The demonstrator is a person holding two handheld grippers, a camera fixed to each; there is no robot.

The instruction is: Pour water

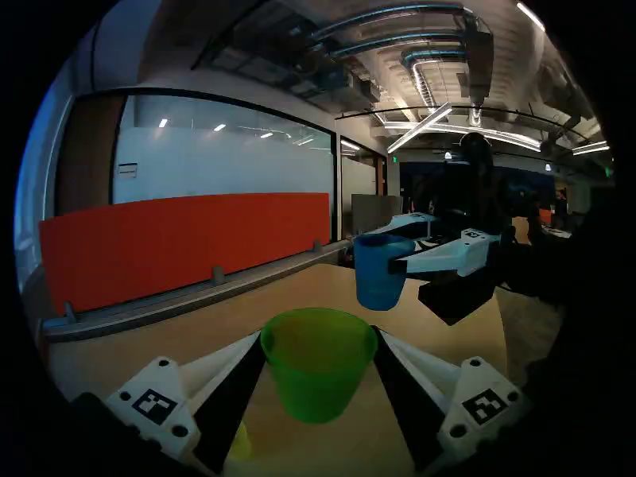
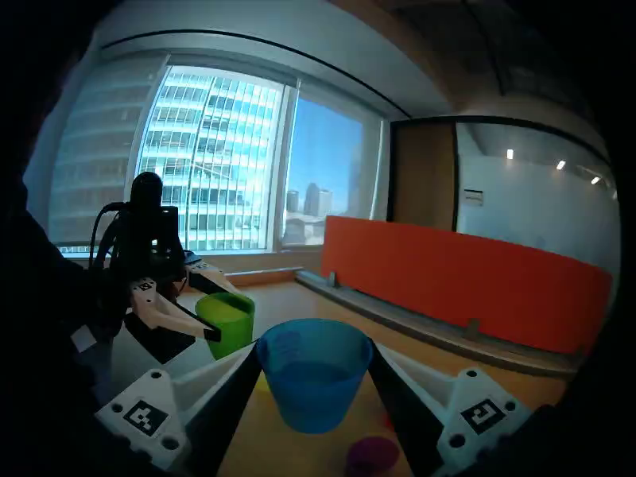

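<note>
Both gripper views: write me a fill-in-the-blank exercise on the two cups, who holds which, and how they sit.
1. The left gripper is shut on a cup coloured ____.
2. The blue cup is clamped between the fingers of the ____ gripper.
3. Neither cup is tipped for pouring yet: both are ____.
Missing words: green; right; upright.

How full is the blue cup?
Partly full, it seems: a water line shows inside the upright blue cup, gripped by the right gripper.
</note>
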